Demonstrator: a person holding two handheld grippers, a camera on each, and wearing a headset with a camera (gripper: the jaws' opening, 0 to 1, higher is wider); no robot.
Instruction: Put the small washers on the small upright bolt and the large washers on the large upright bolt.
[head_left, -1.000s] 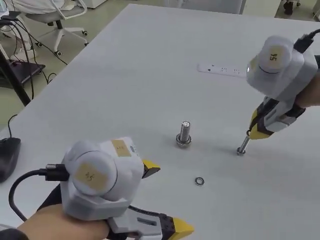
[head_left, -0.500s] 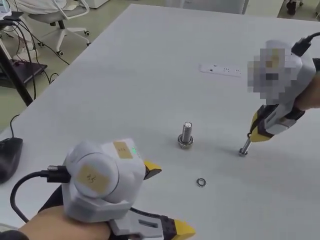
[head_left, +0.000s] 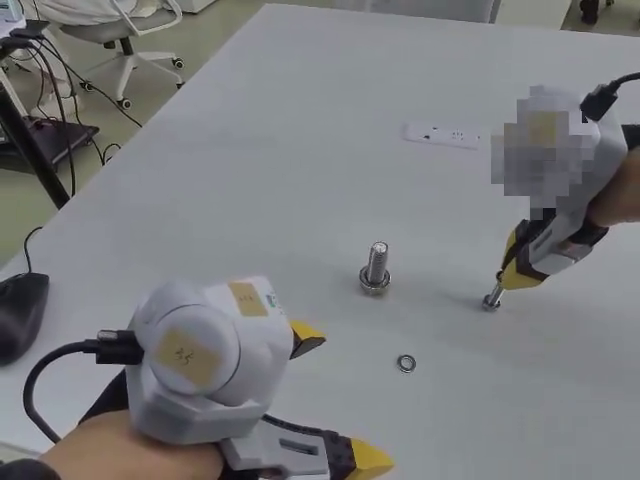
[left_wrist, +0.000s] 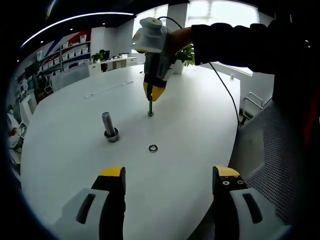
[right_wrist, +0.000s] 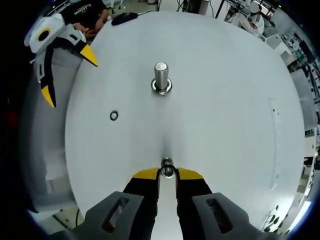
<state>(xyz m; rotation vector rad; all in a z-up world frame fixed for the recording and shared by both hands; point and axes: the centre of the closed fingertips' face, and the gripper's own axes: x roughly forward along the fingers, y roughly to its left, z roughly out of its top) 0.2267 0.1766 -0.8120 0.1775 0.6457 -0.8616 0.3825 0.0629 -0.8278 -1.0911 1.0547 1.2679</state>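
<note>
Table: my right gripper (head_left: 508, 280) dropped lower, jaws narrow around small bolt (head_left: 492, 298), so drop-off is underway, I'd guess. Left gripper (left_wrist: 170, 172) wide at near edge; one washer (head_left: 406, 363) left.

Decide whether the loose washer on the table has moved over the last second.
No. The loose washer lies at the same offset from the large upright bolt as before; only the camera shifted slightly.

1. An office-like lab workroom: a broad white counter (head_left: 250, 150) carrying a power strip (head_left: 443, 135) and a computer mouse (head_left: 20, 312).
2. A swivel chair (head_left: 120, 35) stands over floor cables (head_left: 60, 85).
3. Wall shelving (left_wrist: 75, 51), a potted plant (left_wrist: 187, 52), bright windows (left_wrist: 220, 10).
</note>
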